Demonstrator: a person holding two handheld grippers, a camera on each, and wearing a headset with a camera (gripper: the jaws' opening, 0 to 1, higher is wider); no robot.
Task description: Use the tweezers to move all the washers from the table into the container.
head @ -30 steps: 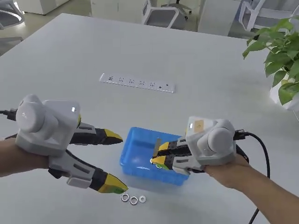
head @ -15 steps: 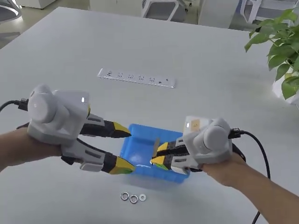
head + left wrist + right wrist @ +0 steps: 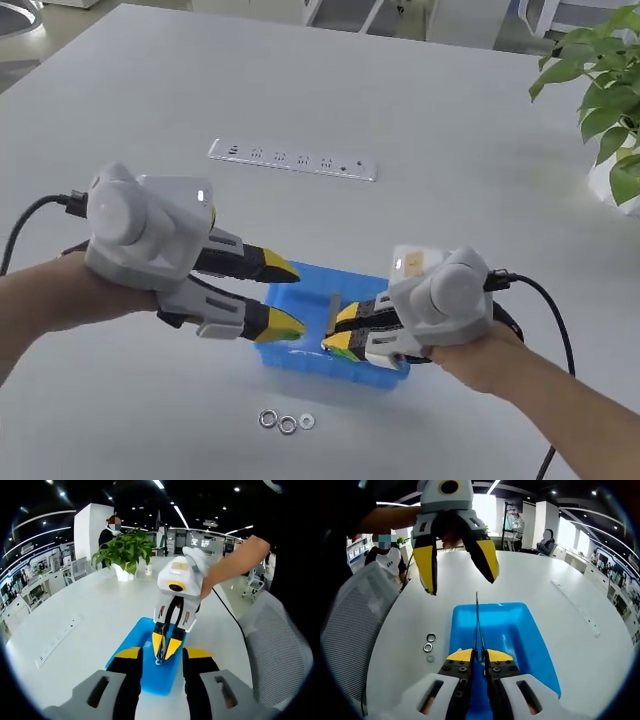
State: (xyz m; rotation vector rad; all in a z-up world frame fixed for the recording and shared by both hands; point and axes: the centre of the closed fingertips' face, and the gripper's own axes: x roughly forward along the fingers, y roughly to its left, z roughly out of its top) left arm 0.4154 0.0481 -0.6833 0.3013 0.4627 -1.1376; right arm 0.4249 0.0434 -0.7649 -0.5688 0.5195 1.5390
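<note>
Three small silver metal washers [image 3: 287, 424] lie in a short row on the white table [image 3: 450, 150] in the head view, just in front of the near wall of the blue rectangular plastic container [image 3: 310, 364] and outside it. Left gripper [image 3: 290, 298]: jaws spread wide, empty, tips over the container's left end. Right gripper [image 3: 338, 333]: jaws closed on thin grey metal tweezers [image 3: 334, 308], which reach out over the container's interior. White power strip [image 3: 292, 160] farther back; green potted plant [image 3: 600, 90] at the table's right edge. Left gripper view: own two jaws apart with nothing between them, the right gripper facing them above the blue container, tweezers pointing down into it; whether the tips hold anything cannot be told. Right gripper view: tweezers clamped between the jaws, their two arms almost together, extended over the container's floor; the washers sit on the table just left of the container, and the left gripper hangs spread beyond it.
</note>
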